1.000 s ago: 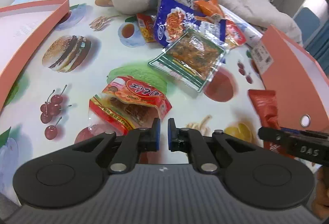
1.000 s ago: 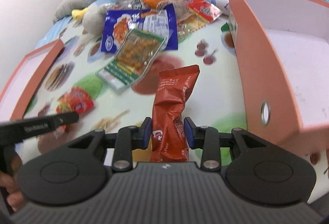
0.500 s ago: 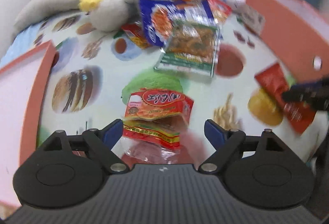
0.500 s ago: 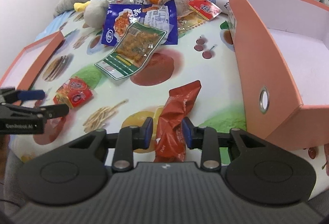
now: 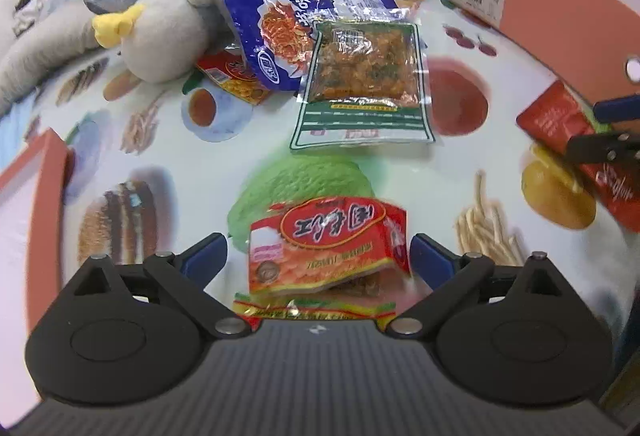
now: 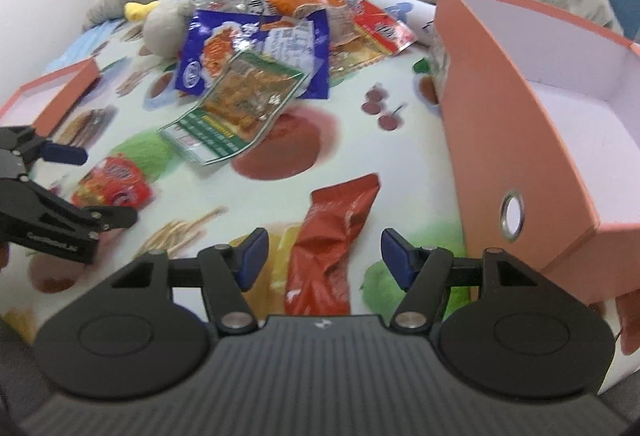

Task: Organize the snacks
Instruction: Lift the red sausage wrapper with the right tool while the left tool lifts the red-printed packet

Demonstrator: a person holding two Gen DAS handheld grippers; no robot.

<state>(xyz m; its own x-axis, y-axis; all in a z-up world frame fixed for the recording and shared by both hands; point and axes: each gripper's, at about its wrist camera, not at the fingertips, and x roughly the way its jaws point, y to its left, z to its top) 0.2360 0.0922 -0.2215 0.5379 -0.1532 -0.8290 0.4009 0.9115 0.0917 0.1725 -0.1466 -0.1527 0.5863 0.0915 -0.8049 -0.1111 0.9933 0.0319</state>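
Since a second ago both jaws are opening: the right hand-held gripper (image 6: pixel 320 256) lets the crumpled dark-red foil packet (image 6: pixel 332 236) lie beside the orange cardboard box (image 6: pixel 520 140), while the left hand-held gripper (image 5: pixel 318 256), jaws apart, should straddle the red-and-yellow snack pouch (image 5: pixel 324 248) squarely before closing.

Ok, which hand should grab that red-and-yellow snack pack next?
Left. The left gripper already straddles the red-and-yellow pack, its jaws opening wide on either side. The right gripper is over the dark red pouch instead.
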